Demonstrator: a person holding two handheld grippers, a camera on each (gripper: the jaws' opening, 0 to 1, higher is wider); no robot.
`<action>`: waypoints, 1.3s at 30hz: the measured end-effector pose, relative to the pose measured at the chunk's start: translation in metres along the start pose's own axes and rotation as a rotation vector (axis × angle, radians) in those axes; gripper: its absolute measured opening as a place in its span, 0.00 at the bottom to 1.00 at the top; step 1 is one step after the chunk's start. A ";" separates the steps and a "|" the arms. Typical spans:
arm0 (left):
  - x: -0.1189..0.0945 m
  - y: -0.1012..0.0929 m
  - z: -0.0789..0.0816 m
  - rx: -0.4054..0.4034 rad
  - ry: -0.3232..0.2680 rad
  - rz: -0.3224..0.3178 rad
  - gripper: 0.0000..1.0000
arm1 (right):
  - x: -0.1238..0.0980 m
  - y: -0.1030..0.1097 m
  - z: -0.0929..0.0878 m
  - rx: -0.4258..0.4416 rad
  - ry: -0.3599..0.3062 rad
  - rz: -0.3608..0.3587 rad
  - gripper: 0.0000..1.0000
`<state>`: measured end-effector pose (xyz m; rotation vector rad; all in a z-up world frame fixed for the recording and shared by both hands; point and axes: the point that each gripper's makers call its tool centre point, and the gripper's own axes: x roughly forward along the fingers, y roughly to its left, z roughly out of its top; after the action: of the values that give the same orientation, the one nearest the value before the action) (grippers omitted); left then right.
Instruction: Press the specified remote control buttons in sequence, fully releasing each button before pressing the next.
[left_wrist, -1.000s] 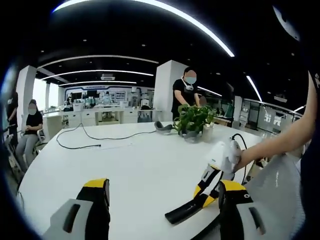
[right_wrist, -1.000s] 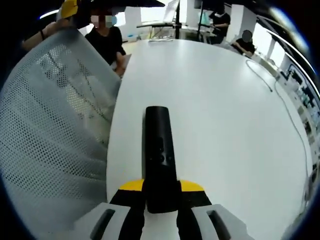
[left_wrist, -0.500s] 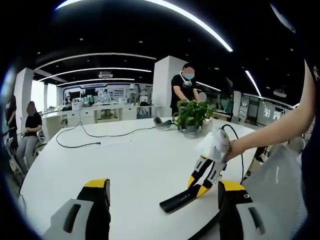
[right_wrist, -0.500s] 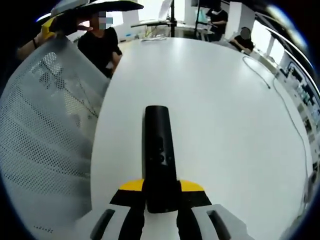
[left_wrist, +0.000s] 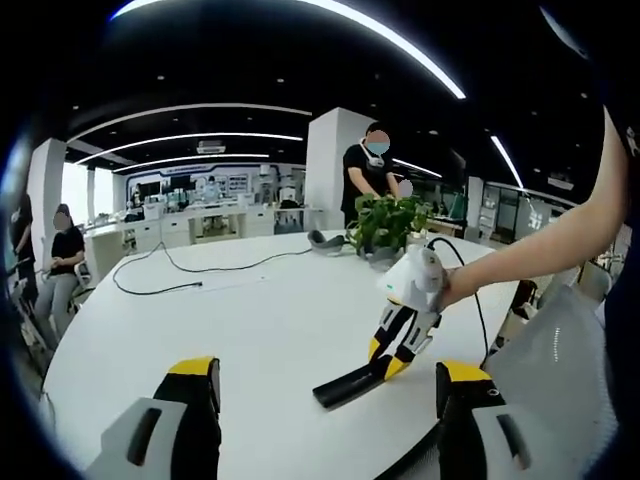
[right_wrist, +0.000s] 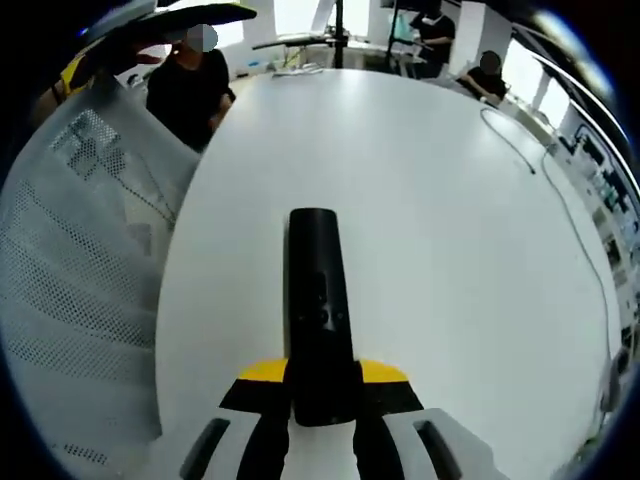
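Above a white table (right_wrist: 450, 250), the right gripper (right_wrist: 322, 395) clamps the near end of a black remote (right_wrist: 318, 300), its length pointing straight ahead, while the left gripper (left_wrist: 325, 415), jaws wide apart and empty, waits alongside.

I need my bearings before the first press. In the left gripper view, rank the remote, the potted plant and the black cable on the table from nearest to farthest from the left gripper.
1. Remote: held in the right gripper, just ahead of the left gripper, right of centre.
2. Black cable: mid-table, running left.
3. Potted plant: far edge, right of centre.
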<state>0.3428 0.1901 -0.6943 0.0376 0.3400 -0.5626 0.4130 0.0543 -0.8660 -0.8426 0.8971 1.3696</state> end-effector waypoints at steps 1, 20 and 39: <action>0.000 0.000 0.000 -0.001 -0.002 0.000 0.94 | 0.000 -0.002 0.000 -0.001 0.002 -0.002 0.21; 0.001 0.002 -0.002 -0.001 0.012 0.008 0.94 | -0.001 -0.039 -0.003 -0.009 0.035 0.000 0.21; 0.001 0.002 -0.005 -0.007 0.028 0.004 0.93 | -0.003 -0.070 -0.005 0.002 0.061 -0.005 0.21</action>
<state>0.3436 0.1920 -0.6998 0.0393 0.3690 -0.5576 0.4831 0.0466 -0.8671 -0.8884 0.9433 1.3443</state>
